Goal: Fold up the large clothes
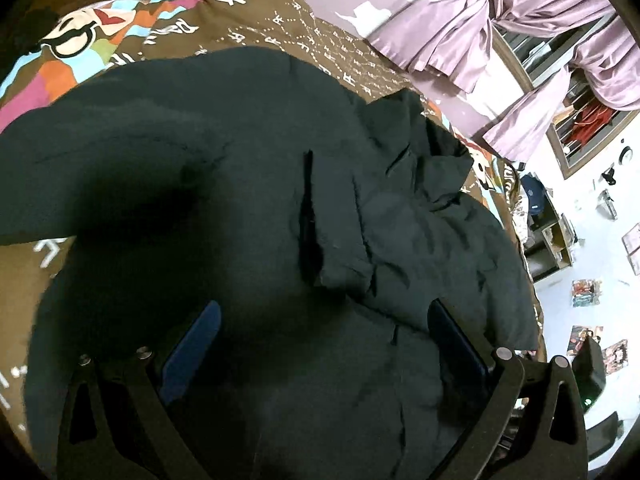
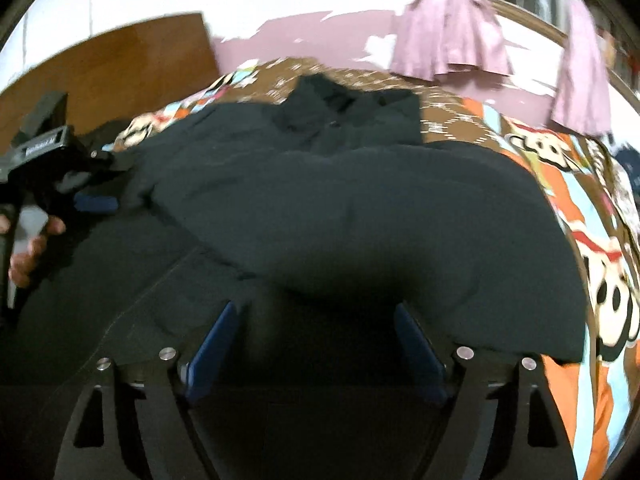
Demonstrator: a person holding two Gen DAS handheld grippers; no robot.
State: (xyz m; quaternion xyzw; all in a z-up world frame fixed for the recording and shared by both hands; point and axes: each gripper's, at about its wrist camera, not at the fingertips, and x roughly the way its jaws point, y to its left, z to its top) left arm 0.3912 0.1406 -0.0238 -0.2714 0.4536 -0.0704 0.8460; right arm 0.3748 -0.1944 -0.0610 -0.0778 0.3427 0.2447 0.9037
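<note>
A large dark jacket (image 1: 248,184) lies spread on a bed with a brown patterned cover (image 1: 280,24). One sleeve is folded across its body, and the collar (image 1: 416,132) lies toward the far right. My left gripper (image 1: 324,312) is open just above the jacket's front, its blue pads wide apart with nothing between them. In the right wrist view the jacket (image 2: 360,208) fills the middle, collar (image 2: 340,104) at the far end. My right gripper (image 2: 316,312) is open above the jacket's near part. The left gripper (image 2: 96,200) shows at the left edge over the jacket, hand-held.
Lilac curtains (image 1: 460,20) hang beyond the bed by a window. A lilac wall (image 2: 312,40) stands behind the bed. A wooden headboard (image 2: 112,64) is at far left. Furniture and pictures (image 1: 584,292) lie on the white floor to the right of the bed.
</note>
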